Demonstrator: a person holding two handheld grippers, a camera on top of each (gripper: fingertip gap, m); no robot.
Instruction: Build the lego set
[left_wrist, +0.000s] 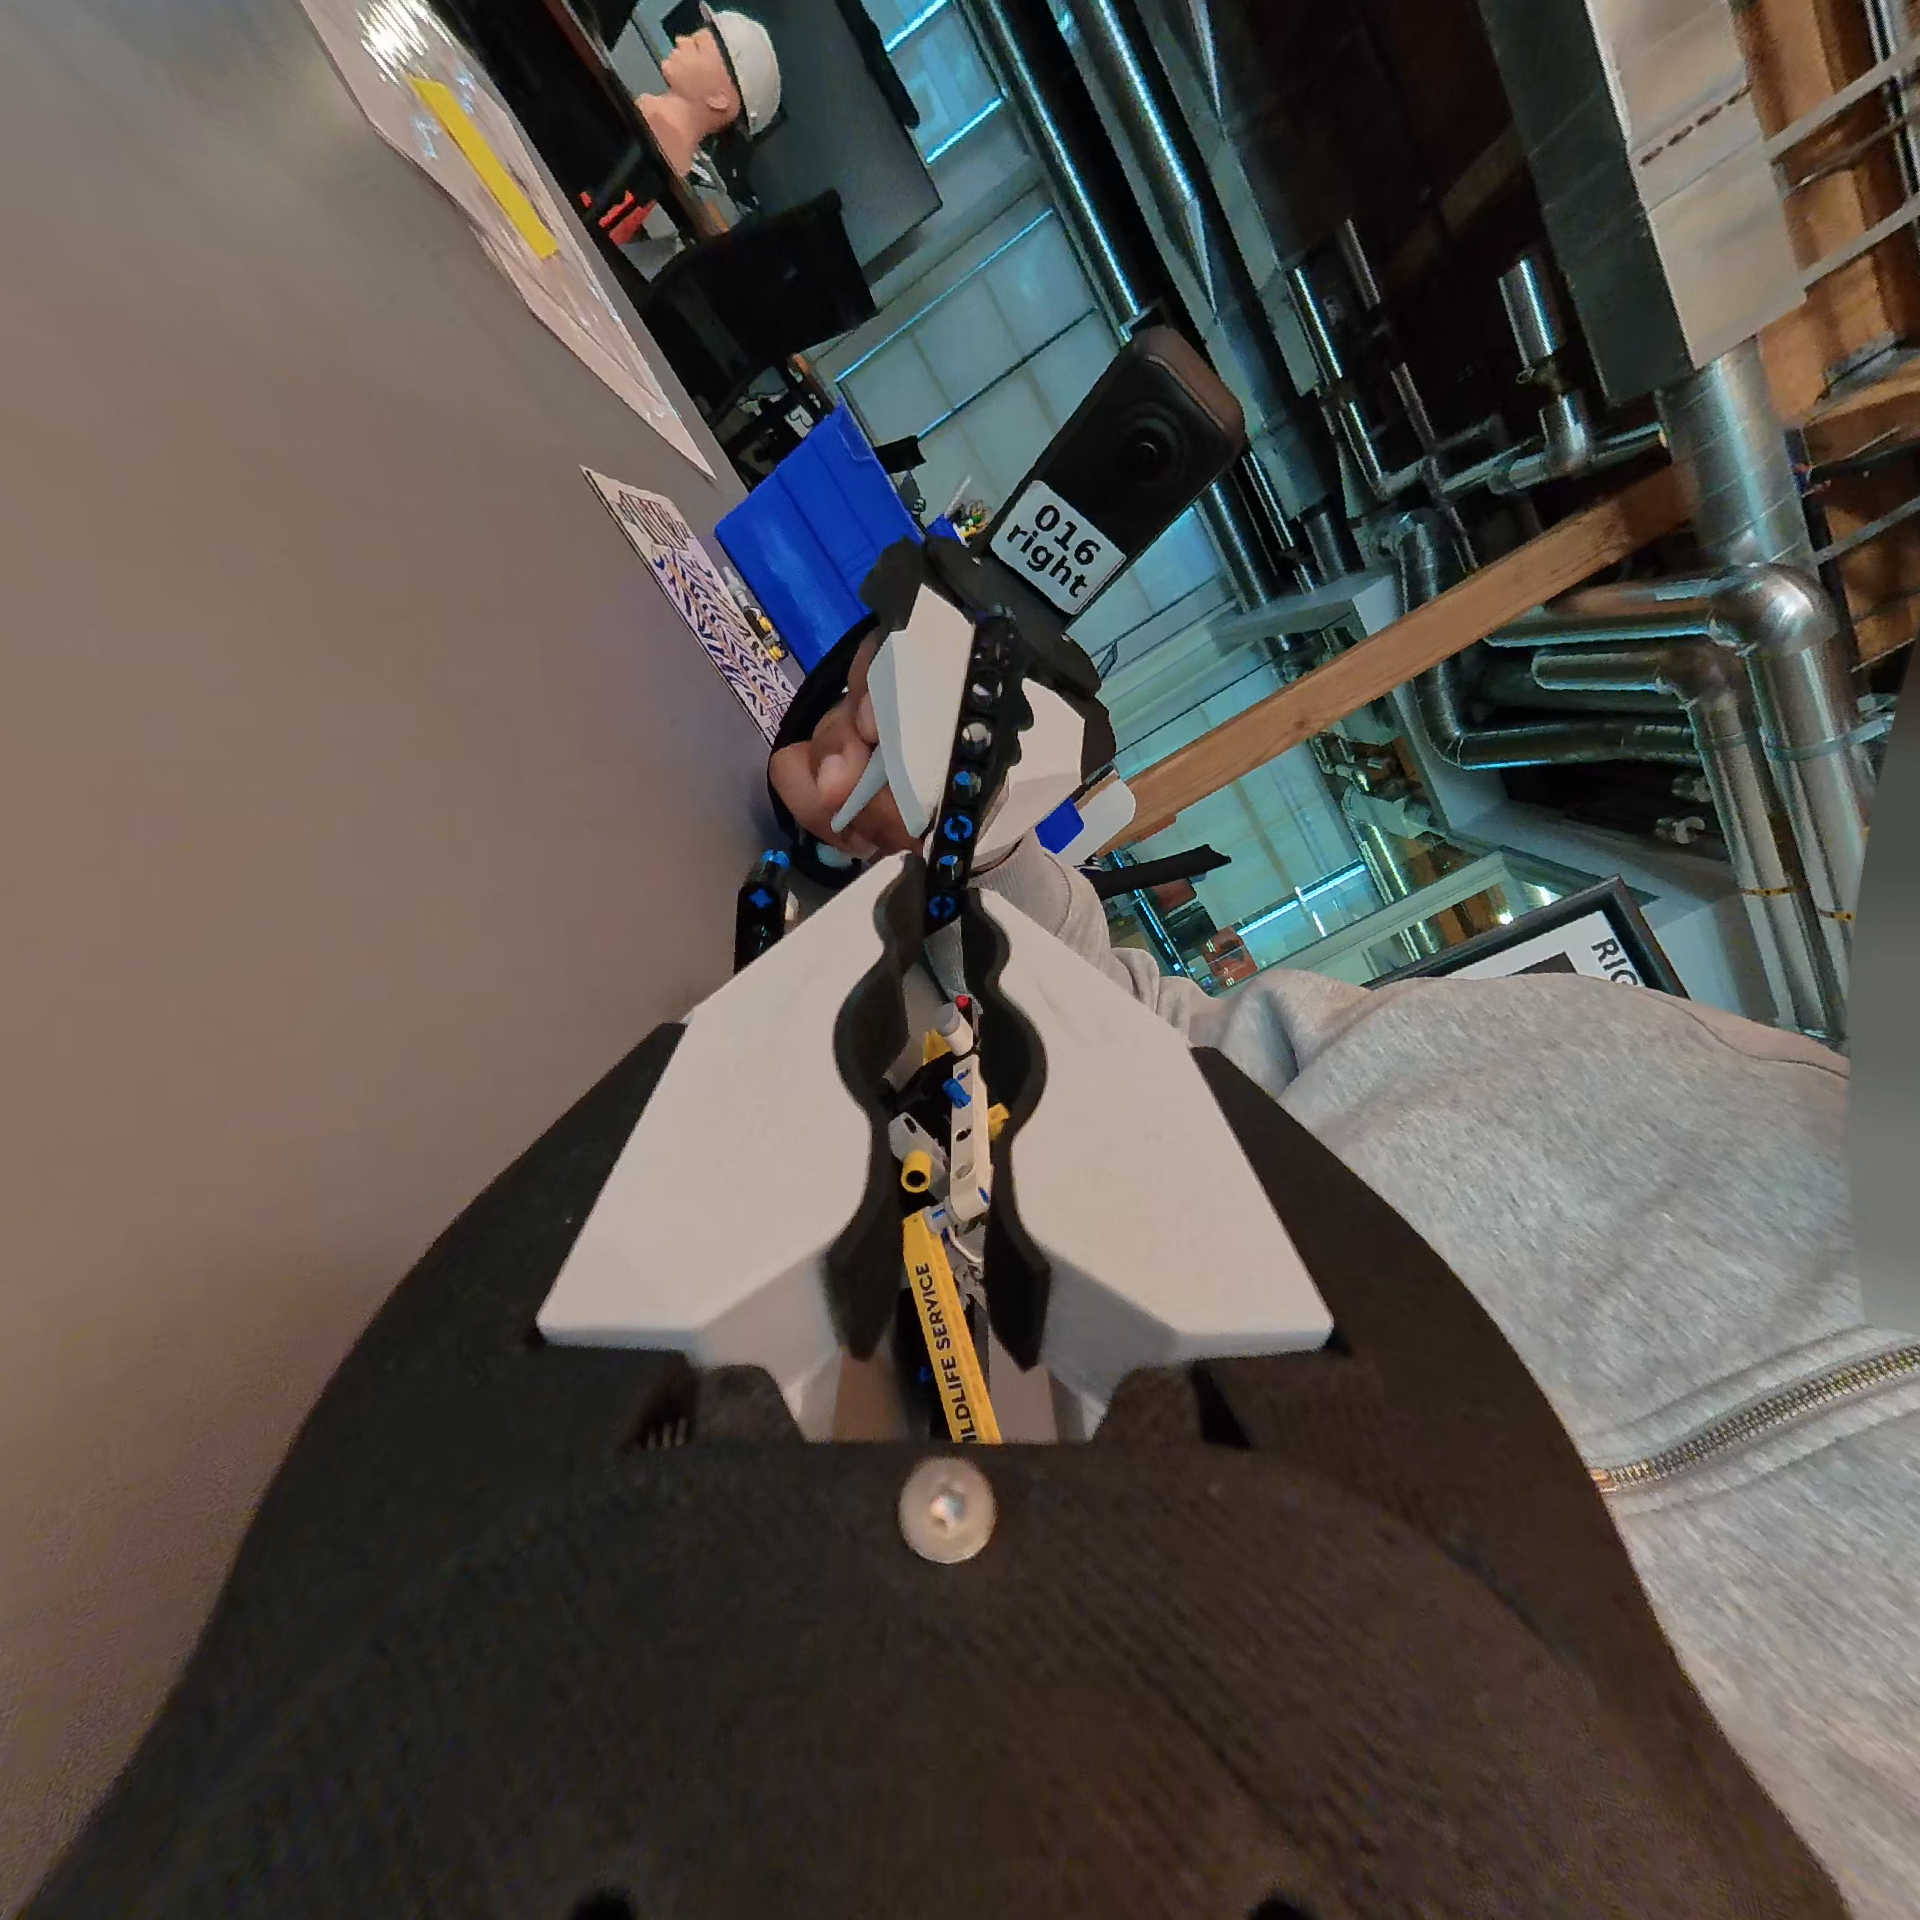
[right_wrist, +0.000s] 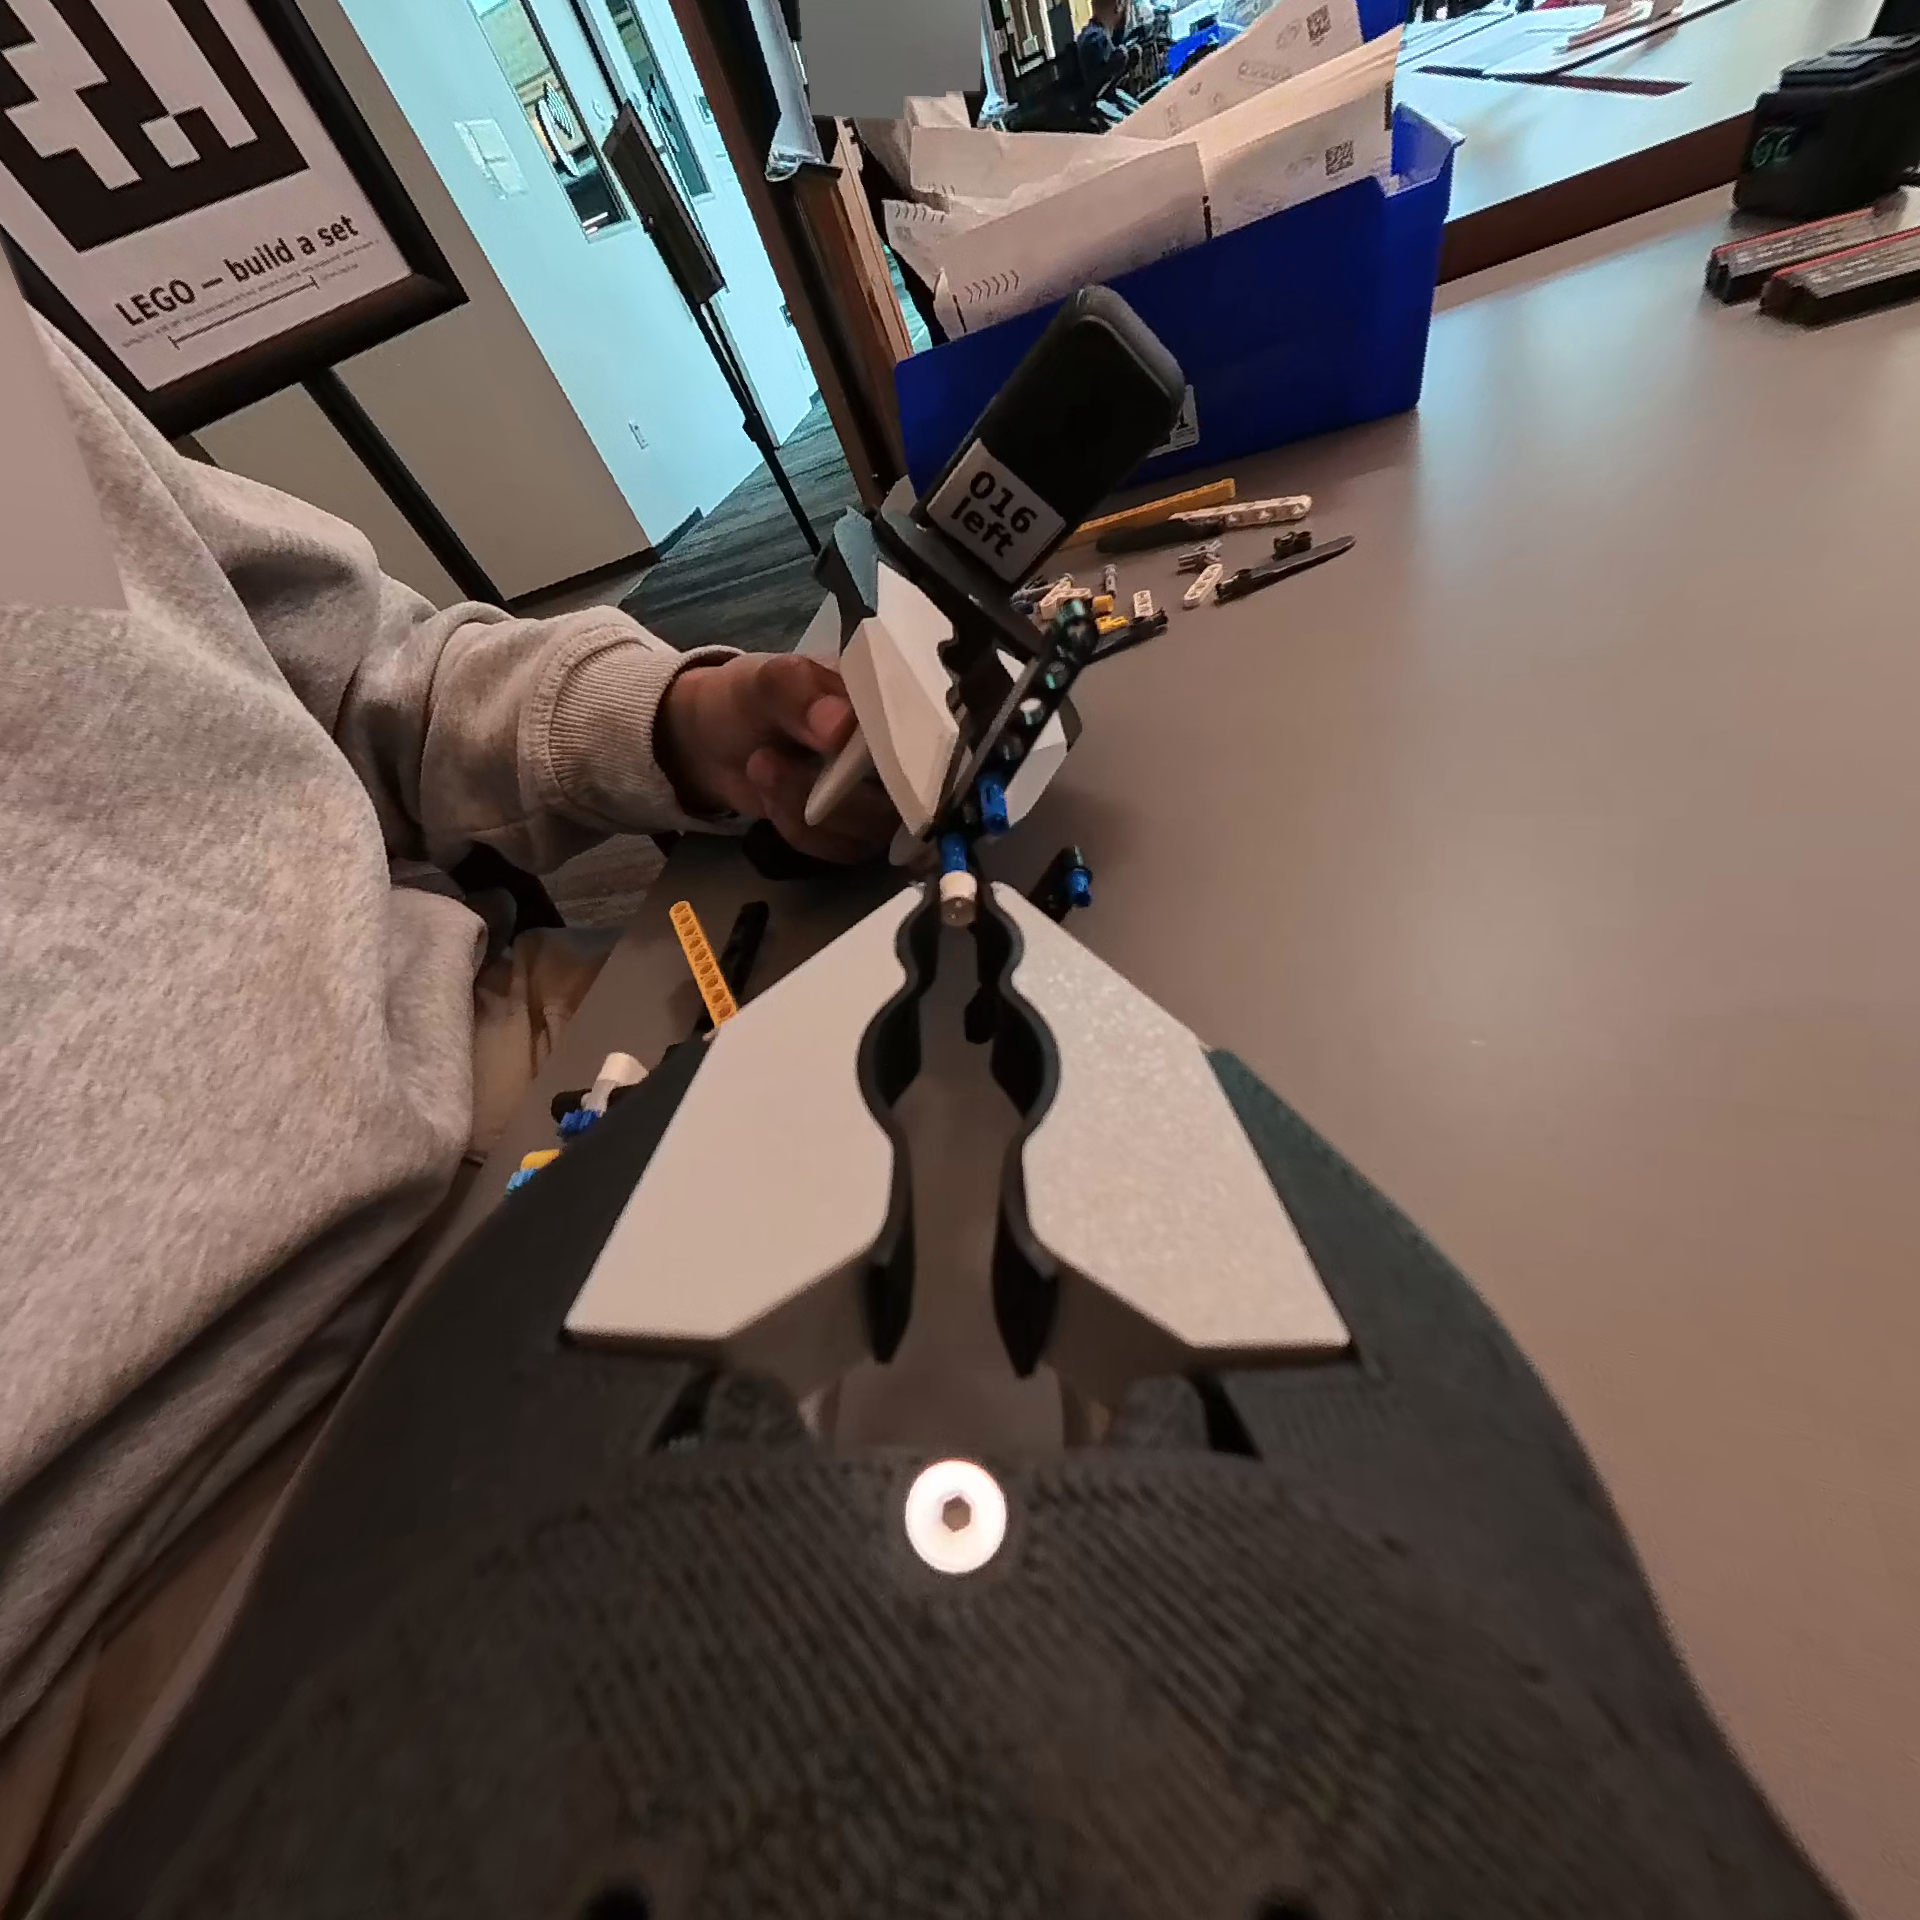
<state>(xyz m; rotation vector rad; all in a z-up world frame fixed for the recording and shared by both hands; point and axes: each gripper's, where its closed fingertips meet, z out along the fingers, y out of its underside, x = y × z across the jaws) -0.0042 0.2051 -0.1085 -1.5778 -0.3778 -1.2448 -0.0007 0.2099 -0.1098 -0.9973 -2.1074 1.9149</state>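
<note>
Grey sleeve (right_wrist: 208, 831) of the person fills the left side of the right wrist view, and its hand (right_wrist: 769, 748) holds the handle of the left gripper (right_wrist: 971, 805). This gripper has its two white fingers closed on a black beam with holes (right_wrist: 1029, 707), which stands tilted above the grey table (right_wrist: 1558, 935) and carries blue pins (right_wrist: 987, 805) at its lower end. Just below, the right gripper (right_wrist: 956, 914) is closed at its tips on a small white bush (right_wrist: 957, 896), which touches the lowest blue pin of the beam. On the table to the left of this gripper lie a yellow beam (right_wrist: 701, 961) and some small parts; farther right, near the blue bin (right_wrist: 1247, 312) full of papers, more loose pieces (right_wrist: 1195, 561) are scattered. In the left wrist view the left gripper (left_wrist: 940, 904) is seen from behind, nearly closed on the same black beam (left_wrist: 966, 769), and deeper between its fingers sits a yellow, white and black assembly (left_wrist: 951, 1195) with a yellow strip; whether the pads press it I cannot tell. The right gripper (left_wrist: 935, 831) faces it from the other side and meets the beam, with a hand (left_wrist: 831, 769) behind it. To the right of it is the grey sweatshirt (left_wrist: 1558, 1195) of the person.
</note>
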